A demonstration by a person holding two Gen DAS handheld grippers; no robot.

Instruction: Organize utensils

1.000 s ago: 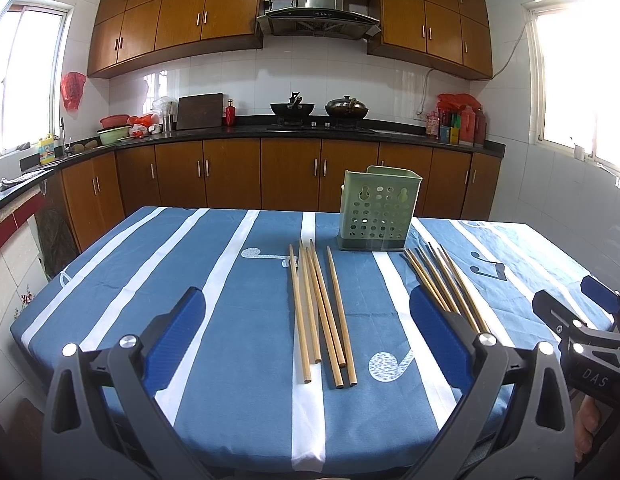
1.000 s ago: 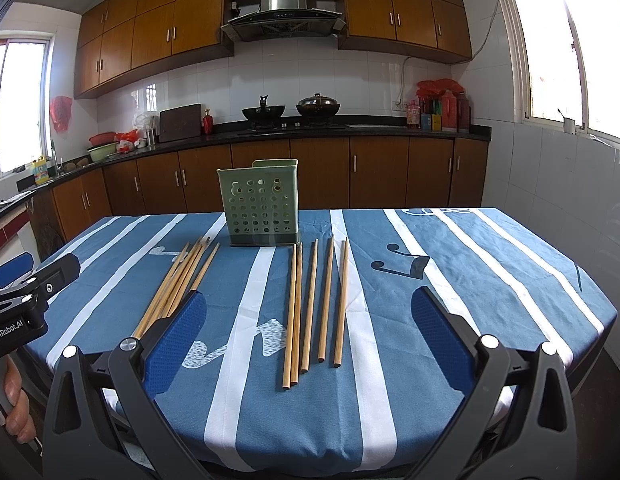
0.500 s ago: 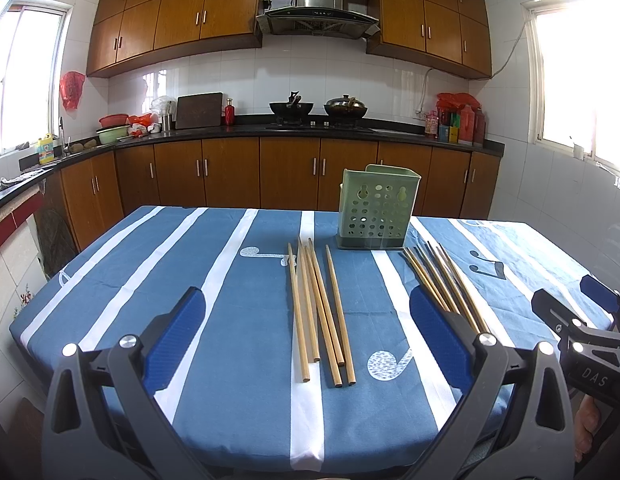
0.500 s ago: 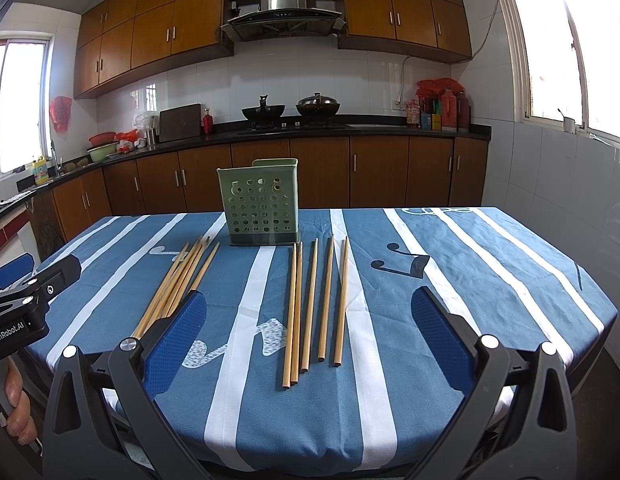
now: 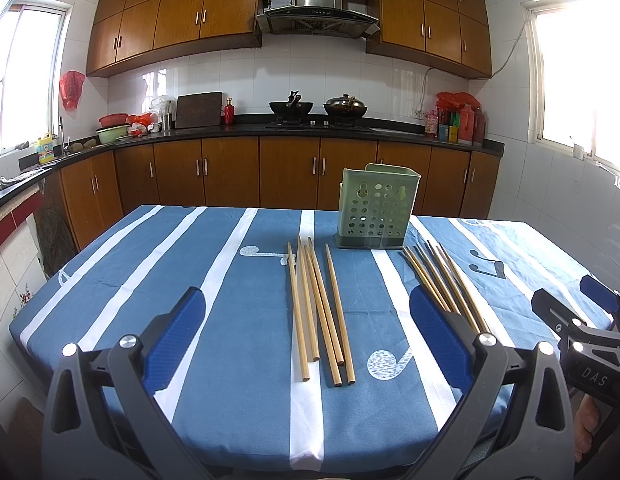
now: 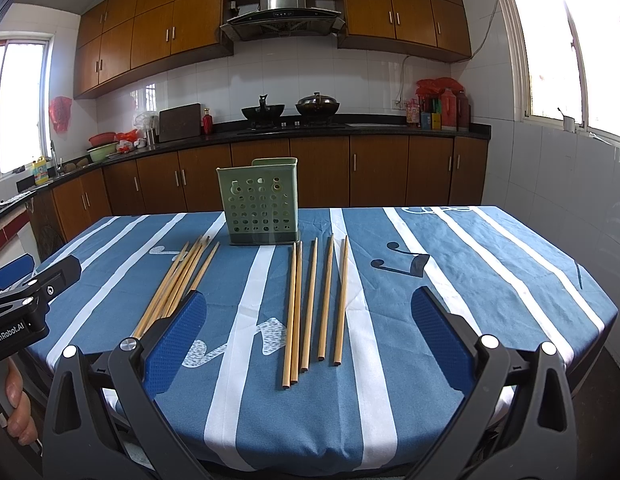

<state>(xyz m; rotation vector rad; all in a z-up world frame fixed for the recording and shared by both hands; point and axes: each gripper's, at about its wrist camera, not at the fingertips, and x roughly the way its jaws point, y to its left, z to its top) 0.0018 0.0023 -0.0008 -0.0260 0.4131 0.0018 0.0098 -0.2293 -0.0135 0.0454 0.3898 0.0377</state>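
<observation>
Both grippers hover level at the near edge of the counter point(image 5: 121, 280), pointing toward its far side. The left gripper point(image 5: 307, 326) has its fingers point(image 5: 177, 330) spread wide and empty, framing one group of chopsticks point(image 5: 320, 312) at frame centre. The right gripper point(image 6: 307, 326) likewise has its fingers point(image 6: 440, 332) wide apart and empty, a second chopstick group point(image 6: 314, 304) lying between them in the picture. The green perforated utensil holder point(image 6: 258, 210) stands upright at upper centre, just beyond both groups' far tips.
</observation>
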